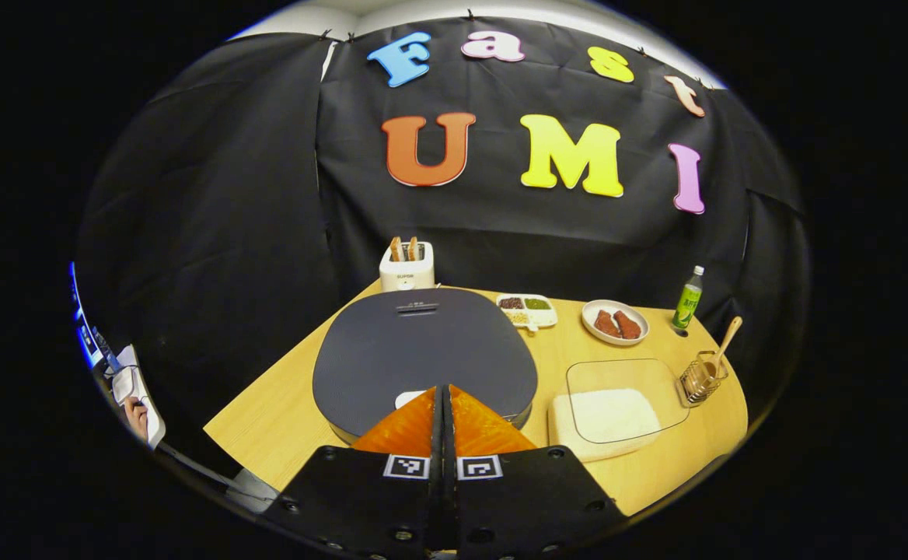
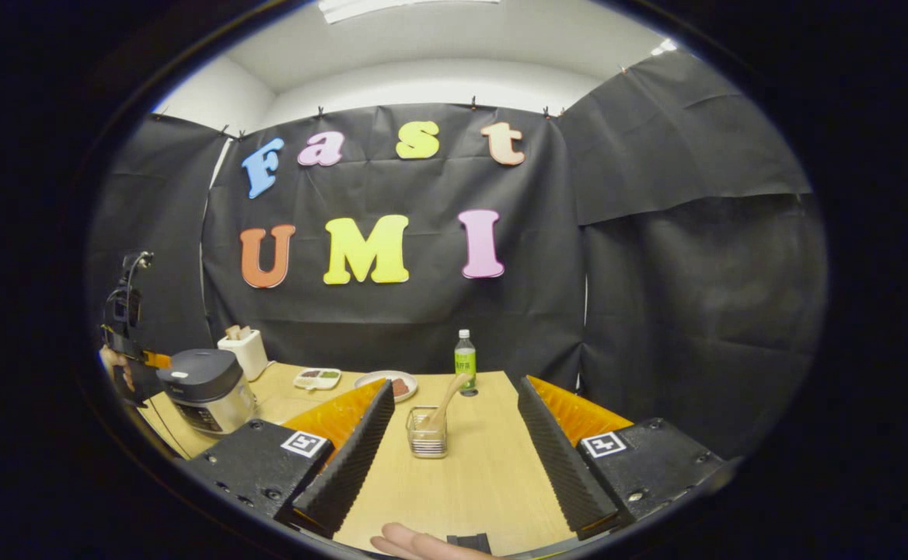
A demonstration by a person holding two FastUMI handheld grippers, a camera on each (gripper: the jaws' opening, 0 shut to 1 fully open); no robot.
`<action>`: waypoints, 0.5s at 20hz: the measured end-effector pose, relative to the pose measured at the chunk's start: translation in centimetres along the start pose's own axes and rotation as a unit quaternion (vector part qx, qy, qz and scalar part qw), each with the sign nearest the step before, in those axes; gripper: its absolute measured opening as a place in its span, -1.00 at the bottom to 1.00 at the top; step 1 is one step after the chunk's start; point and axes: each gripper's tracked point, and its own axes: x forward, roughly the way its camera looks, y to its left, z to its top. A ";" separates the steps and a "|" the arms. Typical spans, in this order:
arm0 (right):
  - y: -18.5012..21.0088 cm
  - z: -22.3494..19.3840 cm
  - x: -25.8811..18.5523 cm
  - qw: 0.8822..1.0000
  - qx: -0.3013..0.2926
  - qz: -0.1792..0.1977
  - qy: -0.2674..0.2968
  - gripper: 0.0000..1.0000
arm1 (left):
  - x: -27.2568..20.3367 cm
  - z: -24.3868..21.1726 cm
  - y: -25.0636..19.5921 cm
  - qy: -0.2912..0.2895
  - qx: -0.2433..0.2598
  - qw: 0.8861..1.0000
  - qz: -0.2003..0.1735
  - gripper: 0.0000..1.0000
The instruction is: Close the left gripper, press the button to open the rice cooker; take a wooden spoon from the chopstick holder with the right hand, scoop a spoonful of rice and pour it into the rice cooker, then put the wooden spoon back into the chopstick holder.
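The rice cooker (image 1: 423, 350) sits right below my left gripper (image 1: 443, 390), its dark lid closed. The left gripper's fingers are shut together, tips just over the pale button (image 1: 409, 399) at the lid's near edge. Right of the cooker lies a clear tray of white rice (image 1: 613, 412). Beyond it a wire chopstick holder (image 1: 703, 379) holds the wooden spoon (image 1: 728, 338). My right gripper (image 2: 454, 386) is open above the table, with the chopstick holder (image 2: 427, 435) and spoon (image 2: 448, 403) standing ahead between its fingers, untouched. The rice cooker (image 2: 205, 389) and left gripper (image 2: 151, 362) show far left.
At the table's back stand a white toaster (image 1: 406, 268), a divided snack dish (image 1: 528, 311), a plate of meat (image 1: 615, 321) and a green bottle (image 1: 687, 298). Black cloth walls close the booth. A fingertip (image 2: 411, 542) shows at the bottom of the right gripper view.
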 end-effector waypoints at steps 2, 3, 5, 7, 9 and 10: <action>-0.3 -0.5 0.2 1.000 0.002 -0.004 0.003 1.00 | 0.6 -0.5 0.4 0.010 -0.010 1.000 -0.005 -1.00; -0.3 -0.8 0.3 1.000 0.004 -0.004 0.006 1.00 | 0.9 -0.6 0.6 0.011 -0.012 1.000 -0.004 -1.00; -0.4 -1.4 0.6 1.000 0.005 -0.003 0.012 1.00 | 1.2 -0.4 0.5 0.006 -0.010 1.000 -0.011 -1.00; -0.6 -1.9 1.0 1.000 0.004 -0.006 0.016 1.00 | 1.8 -0.8 0.3 0.006 -0.023 0.999 -0.026 -1.00; -0.6 -2.6 1.2 1.000 0.004 -0.007 0.023 1.00 | 2.0 -1.3 0.1 0.013 -0.039 0.999 -0.035 -1.00; -0.5 -2.9 1.4 1.000 0.005 -0.007 0.026 1.00 | 2.0 -1.4 0.1 0.018 -0.044 0.998 -0.040 -1.00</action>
